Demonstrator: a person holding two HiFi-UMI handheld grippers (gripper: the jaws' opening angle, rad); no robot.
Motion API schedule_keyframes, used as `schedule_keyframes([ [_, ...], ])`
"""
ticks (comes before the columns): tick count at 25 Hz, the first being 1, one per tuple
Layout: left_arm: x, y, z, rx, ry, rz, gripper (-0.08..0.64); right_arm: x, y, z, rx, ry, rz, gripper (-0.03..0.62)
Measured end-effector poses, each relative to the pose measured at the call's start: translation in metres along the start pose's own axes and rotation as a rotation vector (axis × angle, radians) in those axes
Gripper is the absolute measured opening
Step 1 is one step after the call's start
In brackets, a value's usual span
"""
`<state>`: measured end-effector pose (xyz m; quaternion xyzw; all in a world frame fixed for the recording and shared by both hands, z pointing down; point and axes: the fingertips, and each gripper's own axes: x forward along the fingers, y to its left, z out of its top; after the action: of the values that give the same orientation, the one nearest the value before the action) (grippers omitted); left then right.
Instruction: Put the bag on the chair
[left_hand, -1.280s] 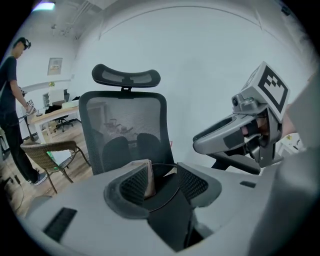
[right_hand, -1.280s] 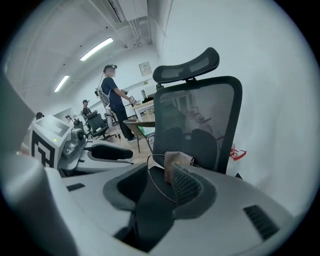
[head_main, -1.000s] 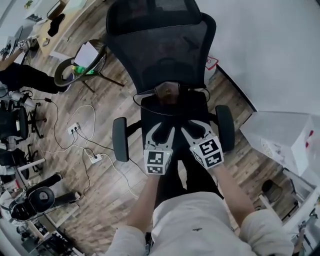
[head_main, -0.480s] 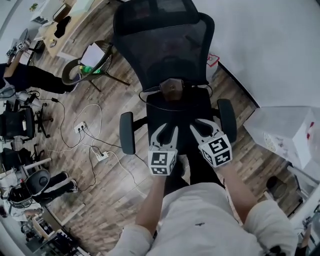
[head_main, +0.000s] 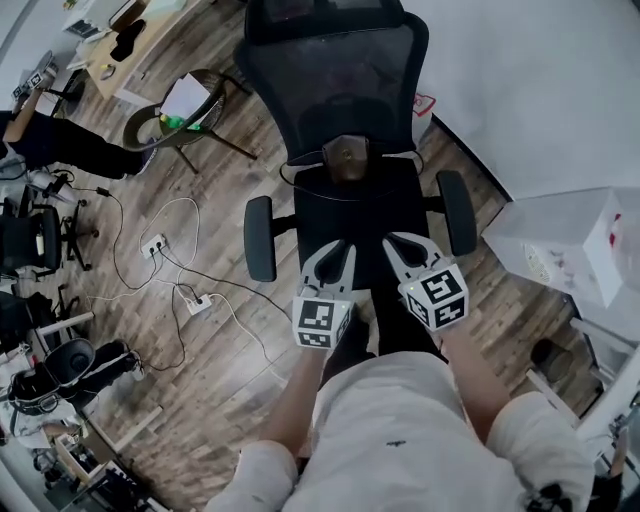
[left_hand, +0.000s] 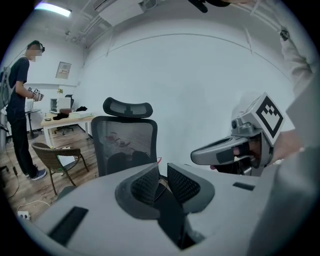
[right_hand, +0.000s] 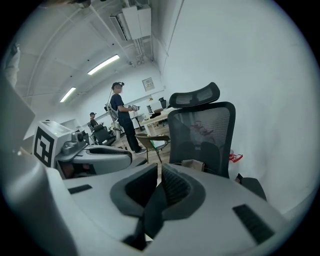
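Left tool (left_hand: 161, 175): jaws have just been closing and now stand a narrow gap apart, with nothing between them (only the chair (left_hand: 125, 145) shows beyond).
Right tool (right_hand: 158, 172): jaws have just been closing and are drawn almost together, a thin slit left; likewise empty.
Position of tools: side by side over the front edge of the seat (head_main: 355, 215), pointing toward the backrest (head_main: 335, 90), both well apart from the bag (head_main: 347, 160).
Bag: small and brown, resting at the rear of the seat against the foot of the backrest, roughly centred between the armrests (head_main: 259, 235).
Surroundings: wooden floor (head_main: 230, 350) with cables (head_main: 175, 215) and a power strip (head_main: 197, 302) to the chair's left; a white wall (head_main: 540, 80) close behind it.
Step in hand: judged to be release and withdrawal, since the bag already lies where the task wants it.
Next move: probably no more than taking both tools clear of the seat without brushing the bag (it looks settled, though its steadiness cannot be confirmed from here).
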<state>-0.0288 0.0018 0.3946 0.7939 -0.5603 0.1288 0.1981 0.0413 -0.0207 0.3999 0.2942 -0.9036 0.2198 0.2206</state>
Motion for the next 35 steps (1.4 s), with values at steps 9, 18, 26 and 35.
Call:
schedule_keyframes([
  [9, -0.074, -0.01, 0.002, -0.025, -0.086, -0.013, 0.037, -0.035, 0.063, 0.009, -0.044, -0.074, -0.047, 0.012],
  [18, -0.131, -0.028, 0.017, 0.001, -0.163, -0.047, 0.028, -0.08, 0.109, 0.011, -0.07, -0.153, -0.082, 0.005],
  [26, -0.17, -0.047, 0.022, 0.028, -0.204, -0.093, 0.015, -0.116, 0.146, 0.01, -0.055, -0.228, -0.073, 0.003],
  [35, -0.201, -0.059, 0.023, 0.04, -0.21, -0.135, 0.006, -0.14, 0.181, -0.001, -0.019, -0.285, -0.026, 0.003],
])
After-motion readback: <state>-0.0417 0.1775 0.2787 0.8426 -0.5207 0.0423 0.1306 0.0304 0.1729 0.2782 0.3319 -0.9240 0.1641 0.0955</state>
